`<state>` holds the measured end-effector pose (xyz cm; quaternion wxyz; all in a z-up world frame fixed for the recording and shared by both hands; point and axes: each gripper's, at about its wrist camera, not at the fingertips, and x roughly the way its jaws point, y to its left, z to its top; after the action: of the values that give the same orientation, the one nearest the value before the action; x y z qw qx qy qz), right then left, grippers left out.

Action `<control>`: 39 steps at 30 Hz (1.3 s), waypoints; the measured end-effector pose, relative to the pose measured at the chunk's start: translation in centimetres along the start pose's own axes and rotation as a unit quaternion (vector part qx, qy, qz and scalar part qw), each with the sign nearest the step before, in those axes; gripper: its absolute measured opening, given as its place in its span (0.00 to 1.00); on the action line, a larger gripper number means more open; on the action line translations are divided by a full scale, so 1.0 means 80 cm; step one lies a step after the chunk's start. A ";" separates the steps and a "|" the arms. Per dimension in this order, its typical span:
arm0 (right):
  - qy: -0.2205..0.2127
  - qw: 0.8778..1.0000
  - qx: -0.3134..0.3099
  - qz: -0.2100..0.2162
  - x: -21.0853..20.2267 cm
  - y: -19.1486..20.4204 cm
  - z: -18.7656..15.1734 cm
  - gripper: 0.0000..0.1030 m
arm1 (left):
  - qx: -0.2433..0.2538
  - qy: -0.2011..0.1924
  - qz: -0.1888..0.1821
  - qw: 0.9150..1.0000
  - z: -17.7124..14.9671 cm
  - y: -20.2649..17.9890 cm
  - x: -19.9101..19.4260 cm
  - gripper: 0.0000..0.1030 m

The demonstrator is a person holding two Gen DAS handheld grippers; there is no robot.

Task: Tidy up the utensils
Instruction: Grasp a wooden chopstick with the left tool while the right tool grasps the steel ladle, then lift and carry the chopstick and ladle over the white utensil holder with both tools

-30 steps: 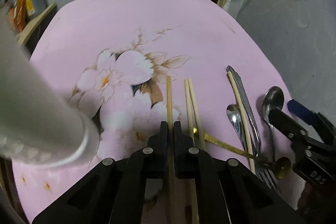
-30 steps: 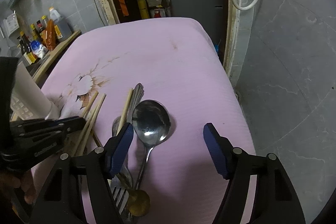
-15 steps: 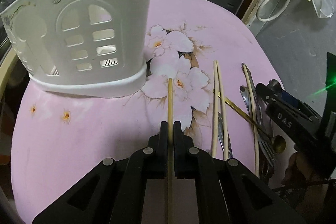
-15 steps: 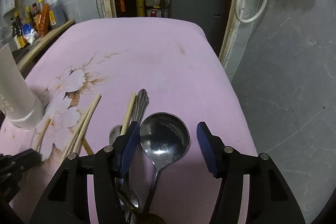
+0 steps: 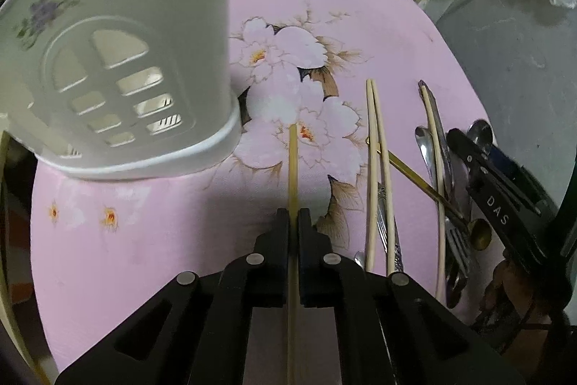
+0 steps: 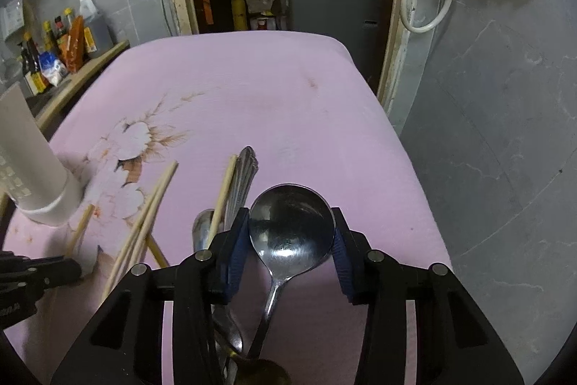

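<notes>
My left gripper [image 5: 294,215] is shut on a single wooden chopstick [image 5: 293,161], which is held above the pink flowered cloth [image 5: 144,240]. The white slotted utensil holder [image 5: 126,60] stands just up and left of it. My right gripper [image 6: 290,213] is closing around the bowl of a large steel spoon [image 6: 290,240] that lies on the cloth. Its blue pads [image 6: 238,240] meet the bowl's rim on both sides. In the left wrist view that gripper [image 5: 483,147] sits over the utensil pile at the right.
On the cloth lie a pair of chopsticks [image 5: 375,168], one more chopstick [image 5: 434,150], a gold spoon [image 5: 479,237], a fork [image 5: 458,240] and a small spoon [image 5: 423,143]. The table's right edge drops to a grey floor [image 6: 487,132]. Bottles [image 6: 54,49] stand on a shelf at the left.
The left gripper lifted the chopstick and swung toward the white holder, which now fills its upper left. The right gripper's pads narrowed from wide apart onto the large spoon's bowl.
</notes>
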<state>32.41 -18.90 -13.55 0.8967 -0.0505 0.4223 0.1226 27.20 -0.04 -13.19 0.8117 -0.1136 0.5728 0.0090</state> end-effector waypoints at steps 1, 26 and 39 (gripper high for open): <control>-0.002 1.000 0.004 0.008 -0.002 -0.002 -0.001 0.39 | -0.008 -0.006 -0.007 1.000 0.000 0.002 -0.004 0.02; -0.110 0.993 0.006 0.040 -0.108 0.055 -0.006 0.38 | -0.003 -0.204 -0.122 0.971 -0.047 0.078 -0.161 0.02; -0.152 0.988 0.013 0.022 -0.148 0.079 0.005 0.38 | -0.035 -0.280 -0.164 0.945 -0.006 0.144 -0.224 0.02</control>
<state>23.76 -14.87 -4.10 0.9481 -0.0100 0.2837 0.1433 18.95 13.20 1.36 0.9251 -0.2271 0.2957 -0.0725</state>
